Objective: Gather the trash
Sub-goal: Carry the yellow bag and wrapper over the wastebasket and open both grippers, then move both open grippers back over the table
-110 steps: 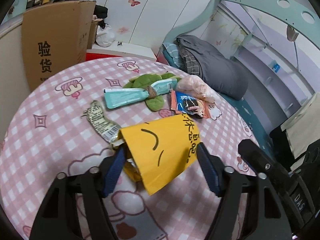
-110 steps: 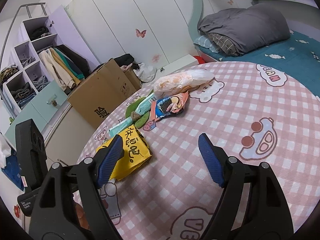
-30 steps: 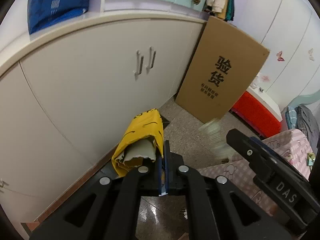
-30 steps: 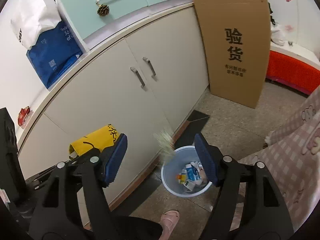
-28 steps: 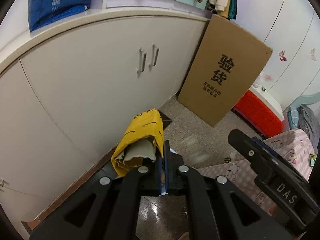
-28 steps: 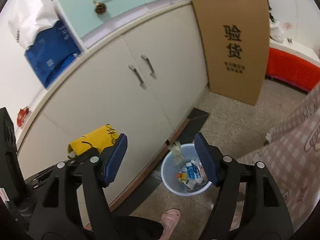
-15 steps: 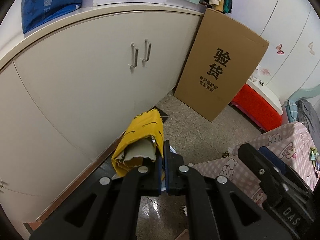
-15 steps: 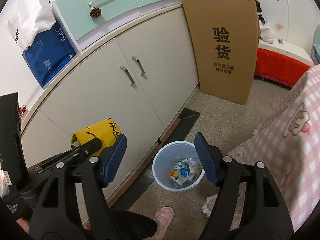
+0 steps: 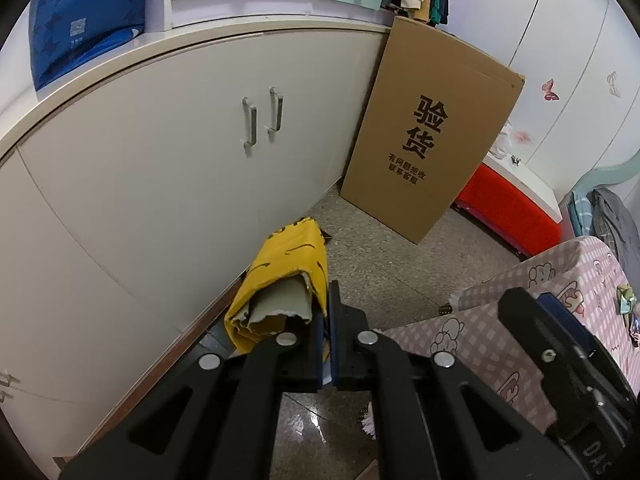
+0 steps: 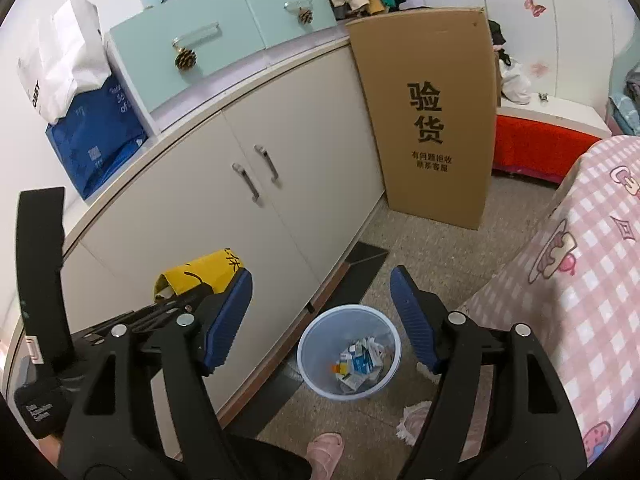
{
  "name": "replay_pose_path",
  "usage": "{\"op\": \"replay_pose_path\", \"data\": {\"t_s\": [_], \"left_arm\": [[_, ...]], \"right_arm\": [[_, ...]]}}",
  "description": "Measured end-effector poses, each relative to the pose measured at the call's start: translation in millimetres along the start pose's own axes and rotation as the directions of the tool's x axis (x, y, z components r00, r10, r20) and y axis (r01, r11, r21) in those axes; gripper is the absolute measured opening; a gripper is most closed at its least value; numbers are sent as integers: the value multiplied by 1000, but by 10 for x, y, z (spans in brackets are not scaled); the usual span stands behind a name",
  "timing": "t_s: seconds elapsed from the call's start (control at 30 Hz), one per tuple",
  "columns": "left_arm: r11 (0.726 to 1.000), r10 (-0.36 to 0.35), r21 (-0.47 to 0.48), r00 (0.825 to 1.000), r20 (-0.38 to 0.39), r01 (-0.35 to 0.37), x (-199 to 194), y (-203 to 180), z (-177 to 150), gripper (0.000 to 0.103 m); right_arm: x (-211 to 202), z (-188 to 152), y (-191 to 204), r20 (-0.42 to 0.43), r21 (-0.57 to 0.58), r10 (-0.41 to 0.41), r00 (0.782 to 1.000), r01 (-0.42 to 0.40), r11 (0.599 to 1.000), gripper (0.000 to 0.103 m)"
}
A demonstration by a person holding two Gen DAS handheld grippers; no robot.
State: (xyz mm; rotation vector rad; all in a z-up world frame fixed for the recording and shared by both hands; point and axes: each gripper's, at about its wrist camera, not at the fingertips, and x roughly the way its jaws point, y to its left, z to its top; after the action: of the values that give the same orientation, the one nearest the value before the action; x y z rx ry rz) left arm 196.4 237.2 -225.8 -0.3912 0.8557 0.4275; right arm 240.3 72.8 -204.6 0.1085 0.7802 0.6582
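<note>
My left gripper (image 9: 329, 312) is shut on the edge of a yellow paper bag (image 9: 286, 272) with black marks and a torn grey inside, held in the air over the floor by the cabinet. The right wrist view shows the same yellow bag (image 10: 200, 276) at the left, in the left gripper (image 10: 182, 302). My right gripper (image 10: 322, 312) is open and empty, above a pale blue trash bin (image 10: 349, 350) on the floor that holds several crumpled wrappers.
A cream cabinet (image 10: 280, 200) with metal handles runs along the left. A tall cardboard box (image 10: 430, 112) leans against its end, a red box (image 10: 536, 148) behind. The pink checked bed cover (image 10: 580, 280) fills the right. A pink slipper (image 10: 326, 448) is near the bin.
A wrapper that was falling a second ago has dropped into the bin. Both views have swung slightly toward the bed. The left gripper still holds the yellow bag.
</note>
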Motion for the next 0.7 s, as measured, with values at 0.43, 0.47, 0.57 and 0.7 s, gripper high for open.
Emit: {"op": "replay_pose_path", "data": {"t_s": [0.43, 0.47, 0.57, 0.7], "left_arm": [[1000, 2, 15, 1000, -4, -2, 245, -219, 144, 5], [1000, 8, 17, 1000, -3, -8, 280, -233, 159, 7], [998, 35, 47, 999, -30, -34, 402, -279, 173, 56], [997, 41, 72, 999, -28, -39, 411, -299, 129, 70]], "right_arm": [[2, 58, -263, 61, 70, -33, 998, 29, 997, 72], [10, 60, -286, 60, 77, -36, 998, 31, 997, 72], [22, 58, -329, 55, 93, -39, 998, 34, 995, 72], [8, 41, -363, 48, 102, -42, 998, 37, 994, 72]]}}
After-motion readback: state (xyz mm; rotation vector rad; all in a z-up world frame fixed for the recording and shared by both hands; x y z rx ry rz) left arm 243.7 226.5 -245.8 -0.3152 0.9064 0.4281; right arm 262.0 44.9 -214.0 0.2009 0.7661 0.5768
